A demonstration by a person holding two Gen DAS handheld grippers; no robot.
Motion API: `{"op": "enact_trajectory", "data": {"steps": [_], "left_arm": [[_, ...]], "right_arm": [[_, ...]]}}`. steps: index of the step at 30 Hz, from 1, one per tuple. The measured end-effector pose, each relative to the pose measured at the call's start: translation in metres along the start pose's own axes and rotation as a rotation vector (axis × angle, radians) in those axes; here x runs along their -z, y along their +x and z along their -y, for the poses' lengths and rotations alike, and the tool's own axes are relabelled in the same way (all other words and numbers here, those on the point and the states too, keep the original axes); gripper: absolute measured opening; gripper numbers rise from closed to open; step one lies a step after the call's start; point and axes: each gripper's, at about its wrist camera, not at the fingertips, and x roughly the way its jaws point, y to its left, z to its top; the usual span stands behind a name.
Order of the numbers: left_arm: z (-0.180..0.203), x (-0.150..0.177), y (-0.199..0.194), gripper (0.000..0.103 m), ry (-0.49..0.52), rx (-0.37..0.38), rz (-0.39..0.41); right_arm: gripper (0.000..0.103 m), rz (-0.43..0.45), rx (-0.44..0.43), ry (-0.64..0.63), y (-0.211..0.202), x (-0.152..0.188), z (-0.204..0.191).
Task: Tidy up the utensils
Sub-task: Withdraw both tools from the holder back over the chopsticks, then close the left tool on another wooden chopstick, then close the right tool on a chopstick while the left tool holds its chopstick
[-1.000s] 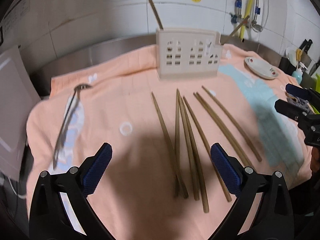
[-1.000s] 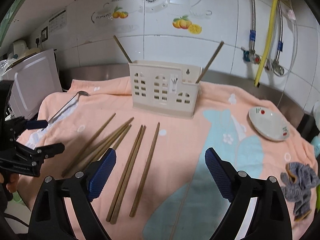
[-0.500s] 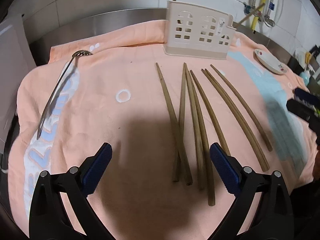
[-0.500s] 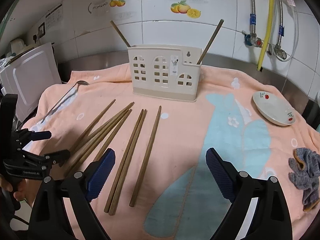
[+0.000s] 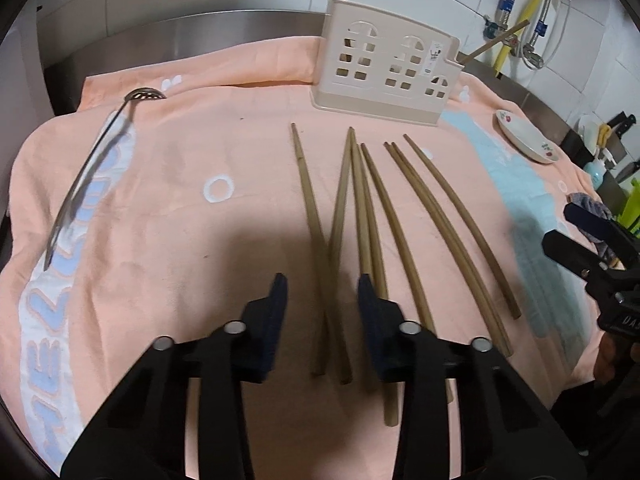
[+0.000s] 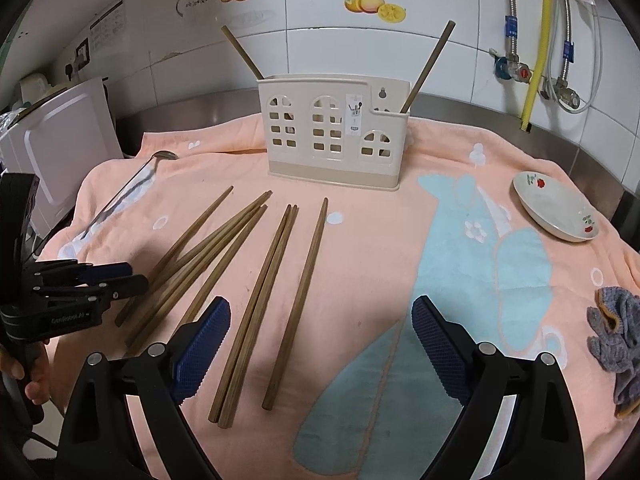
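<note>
Chopsticks point(image 5: 324, 264) between closing left tool point(image 5: 322, 300)

White glazed tiles point(image 6: 320, 52) cover the wall ahead of me, with fruit stickers point(image 6: 374, 4) across the top of the frame and a faint teapot outline beside them. At the upper right a yellow hose point(image 6: 538, 44) hangs down beside braided metal hoses point(image 6: 510, 8) and a valve point(image 6: 514, 70). A stainless steel counter point(image 6: 592, 156) runs below the tiles, its raised back edge showing as a grey band. Over it lies a peach towel point(image 6: 400, 240) with a pale blue whale print at lower right. At the left edge a white appliance point(image 6: 60, 148) stands, with a wall socket point(image 6: 82, 53) above it. Light is soft and even.
</note>
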Motion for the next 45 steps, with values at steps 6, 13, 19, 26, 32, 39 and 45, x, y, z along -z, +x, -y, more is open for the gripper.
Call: {"op": "enact_trajectory", "data": {"steps": [6, 13, 19, 26, 32, 39, 45], "left_arm": [[0.000, -0.003, 0.008, 0.020, -0.022, 0.022, -0.013], [-0.010, -0.004, 0.015, 0.012, -0.082, 0.053, -0.027], [-0.016, -0.003, 0.017, 0.008, -0.106, 0.087, -0.036], [-0.024, -0.004, 0.015, 0.007, -0.113, 0.102, -0.035], [-0.029, -0.003, 0.017, 0.006, -0.089, 0.056, -0.048], [-0.021, -0.004, 0.020, 0.008, -0.032, 0.015, -0.052], [-0.021, -0.003, 0.021, 0.008, -0.027, 0.015, -0.045]], "right_arm": [[0.089, -0.015, -0.004, 0.002, 0.005, 0.003, -0.001], [0.089, -0.026, -0.006, 0.014, 0.009, 0.005, 0.002], [0.089, -0.031, -0.007, 0.018, 0.011, 0.007, 0.003], [0.089, -0.038, -0.007, 0.018, 0.013, 0.007, 0.003], [0.089, -0.055, -0.010, 0.016, 0.017, 0.011, 0.000], [0.073, -0.089, -0.021, 0.034, 0.025, 0.020, -0.003], [0.055, -0.125, -0.050, 0.055, 0.034, 0.025, -0.007]]}}
